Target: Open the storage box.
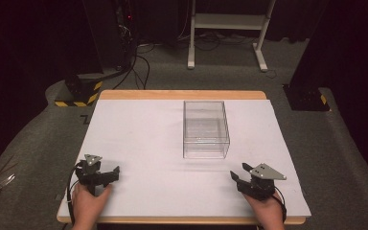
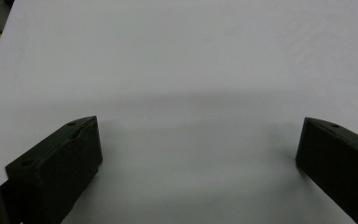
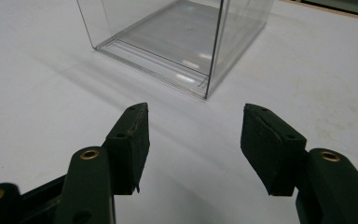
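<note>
A clear plastic box [image 1: 206,129] stands open-topped and empty on the white table sheet [image 1: 143,129], a little right of centre. My left gripper [image 1: 109,166] rests near the front left corner, jaws wide apart; in the left gripper view the left gripper [image 2: 198,126] has bare white sheet between its fingers. My right gripper [image 1: 238,171] sits near the front right, pointing toward the box. In the right gripper view the right gripper [image 3: 196,112] is open with nothing between its pads, and the box [image 3: 186,42] stands a short way ahead, a corner turned toward me.
The table has a wooden rim [image 1: 182,94] and grey carpet around it. Behind it stand a white metal frame [image 1: 227,21], a black-and-yellow striped base [image 1: 79,96] at the back left and a black base [image 1: 306,98] at the back right. Cables [image 1: 141,67] lie on the floor.
</note>
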Available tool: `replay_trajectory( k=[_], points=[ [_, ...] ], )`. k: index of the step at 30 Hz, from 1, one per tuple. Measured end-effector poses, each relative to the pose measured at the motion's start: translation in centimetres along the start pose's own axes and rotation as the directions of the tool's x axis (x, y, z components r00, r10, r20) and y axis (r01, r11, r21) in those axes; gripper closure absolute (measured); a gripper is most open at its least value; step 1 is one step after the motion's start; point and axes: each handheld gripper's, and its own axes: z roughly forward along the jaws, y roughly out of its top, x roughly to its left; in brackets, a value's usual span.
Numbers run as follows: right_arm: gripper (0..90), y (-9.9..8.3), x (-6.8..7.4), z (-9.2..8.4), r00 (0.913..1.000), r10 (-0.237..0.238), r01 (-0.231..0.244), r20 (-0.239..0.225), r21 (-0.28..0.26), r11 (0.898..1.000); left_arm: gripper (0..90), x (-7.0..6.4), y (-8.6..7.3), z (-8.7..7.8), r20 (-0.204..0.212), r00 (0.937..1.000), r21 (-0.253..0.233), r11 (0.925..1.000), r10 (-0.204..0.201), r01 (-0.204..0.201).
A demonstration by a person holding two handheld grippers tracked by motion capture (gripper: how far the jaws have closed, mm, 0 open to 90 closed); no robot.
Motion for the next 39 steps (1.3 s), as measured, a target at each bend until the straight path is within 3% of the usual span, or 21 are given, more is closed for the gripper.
replay_trajectory(
  k=[12,23,30,39],
  points=[
    [43.2,1.4,1.0,0.8,0.9981,0.004,-0.004,-0.062,-0.007,1.000,0.3,0.0,0.0,0.0,0.000,1.0000,0.000,1.0000,0.000,0.000],
    [44.0,3.1,1.8,2.1,0.9986,-0.002,0.001,-0.053,-0.007,1.000,0.3,0.0,0.0,0.0,0.000,1.0000,0.000,1.0000,0.000,0.000],
    [44.6,3.8,2.4,2.8,0.9983,0.028,-0.029,-0.050,-0.021,0.999,0.3,0.0,0.0,0.0,0.000,1.0000,0.000,1.0000,0.000,0.000],
    [49.2,4.7,3.1,3.8,0.9971,0.034,-0.035,-0.068,-0.024,0.999,0.3,0.0,0.0,0.0,0.000,1.0000,0.000,1.0000,0.000,0.000]
  ],
)
